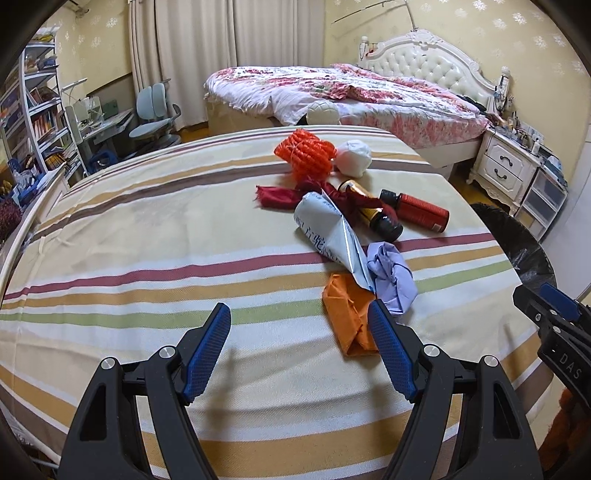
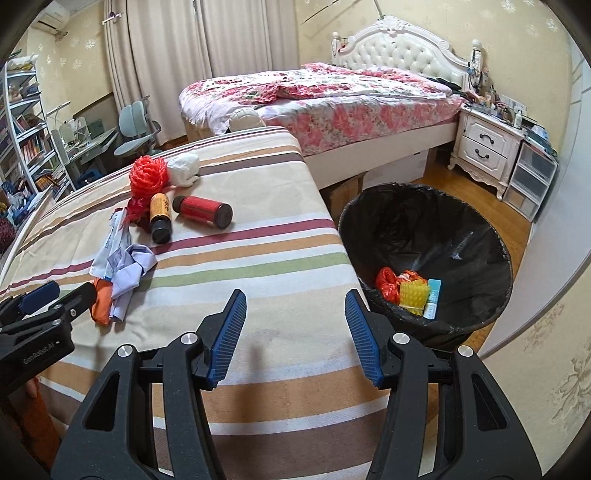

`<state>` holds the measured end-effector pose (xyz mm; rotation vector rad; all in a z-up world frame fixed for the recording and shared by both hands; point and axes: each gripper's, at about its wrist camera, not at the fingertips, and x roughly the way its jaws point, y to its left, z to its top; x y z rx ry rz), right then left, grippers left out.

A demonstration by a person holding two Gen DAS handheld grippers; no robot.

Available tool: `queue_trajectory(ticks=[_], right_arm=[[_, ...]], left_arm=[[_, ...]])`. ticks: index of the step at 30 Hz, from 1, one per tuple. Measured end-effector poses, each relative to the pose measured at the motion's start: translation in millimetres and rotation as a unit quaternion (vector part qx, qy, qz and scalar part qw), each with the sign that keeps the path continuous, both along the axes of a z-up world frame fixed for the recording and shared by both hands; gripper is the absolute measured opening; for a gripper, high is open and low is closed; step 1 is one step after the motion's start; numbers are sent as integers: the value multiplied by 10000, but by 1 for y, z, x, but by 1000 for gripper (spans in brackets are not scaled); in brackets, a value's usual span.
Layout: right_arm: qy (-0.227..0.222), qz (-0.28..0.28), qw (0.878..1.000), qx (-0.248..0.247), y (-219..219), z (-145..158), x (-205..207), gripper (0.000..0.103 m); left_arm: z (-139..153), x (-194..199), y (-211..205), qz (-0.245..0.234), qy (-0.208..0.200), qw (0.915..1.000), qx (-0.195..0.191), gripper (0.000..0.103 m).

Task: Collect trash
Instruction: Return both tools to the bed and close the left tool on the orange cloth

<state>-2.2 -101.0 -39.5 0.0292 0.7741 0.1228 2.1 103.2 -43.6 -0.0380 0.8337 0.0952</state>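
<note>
Pale patterned wallpaper (image 2: 546, 33) and cream curtains (image 2: 207, 48) frame a floral-covered bed (image 2: 332, 107) with tufted white headboard (image 2: 402, 51). A white nightstand (image 2: 484, 147) stands on the wooden floor (image 2: 469, 199); bookshelves (image 1: 40, 122) line the left wall.

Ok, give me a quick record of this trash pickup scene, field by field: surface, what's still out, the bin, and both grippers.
surface: striped cloth
still out: orange net, white wad, red bottle, amber bottle, printed wrapper, lilac paper, orange paper
bin: black-lined bin beside the cloth, some trash inside
left gripper: open, empty
right gripper: open, empty
</note>
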Motion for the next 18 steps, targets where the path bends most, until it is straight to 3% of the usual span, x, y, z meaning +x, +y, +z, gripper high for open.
queue_trajectory(ticks=[13, 18], right_arm=[[87, 48, 9999, -28, 8, -6, 2, 54], [96, 48, 9999, -28, 8, -6, 2, 54]], left_arm=[[-8, 7, -4, -184, 131, 9996, -151, 74], [-9, 4, -2, -286, 153, 9992, -231, 57]])
